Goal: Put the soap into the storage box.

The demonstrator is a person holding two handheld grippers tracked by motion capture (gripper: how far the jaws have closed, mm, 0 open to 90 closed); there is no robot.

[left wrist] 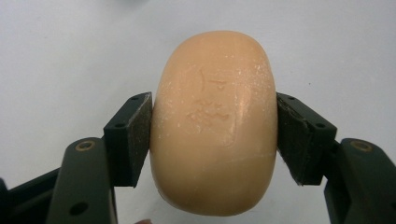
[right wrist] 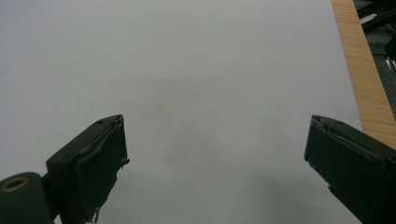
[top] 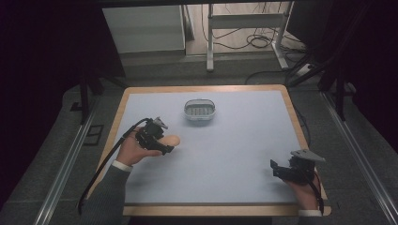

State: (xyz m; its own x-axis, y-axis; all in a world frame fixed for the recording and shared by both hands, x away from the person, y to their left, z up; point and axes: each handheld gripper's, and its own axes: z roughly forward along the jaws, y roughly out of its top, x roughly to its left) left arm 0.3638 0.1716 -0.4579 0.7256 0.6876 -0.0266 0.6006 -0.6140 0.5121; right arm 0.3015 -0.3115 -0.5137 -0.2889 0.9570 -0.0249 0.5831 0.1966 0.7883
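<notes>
Left hand-held gripper point(top: 168, 145) is clamped on the bar of soap point(left wrist: 213, 122), both black pads pressed flat against the soap's long sides, and the bar pokes out past the jaw tips toward the middle of the desk point(top: 234, 154). In the high view the left hand point(top: 133, 149) comes in low from the near left, wrist cocked, sleeve angling up from the bottom edge, with the cable looping back off the desk's left side. The peach soap sits between the jaws just over the pale mat, left of centre and nearer than the small grey basket point(top: 200, 110).

Over on the right, the right hand-held gripper point(top: 277, 169) rests near the near-right corner, held by the right hand point(top: 302, 193), its jaws spread wide with bare mat between them in the right gripper view. It points leftward across the desk.

Room to move: a broad stretch of open mat lies between the two grippers and between soap and basket. The wooden rim point(right wrist: 362, 74) runs close beside the right gripper; the left hand sits just inside the left rim.
</notes>
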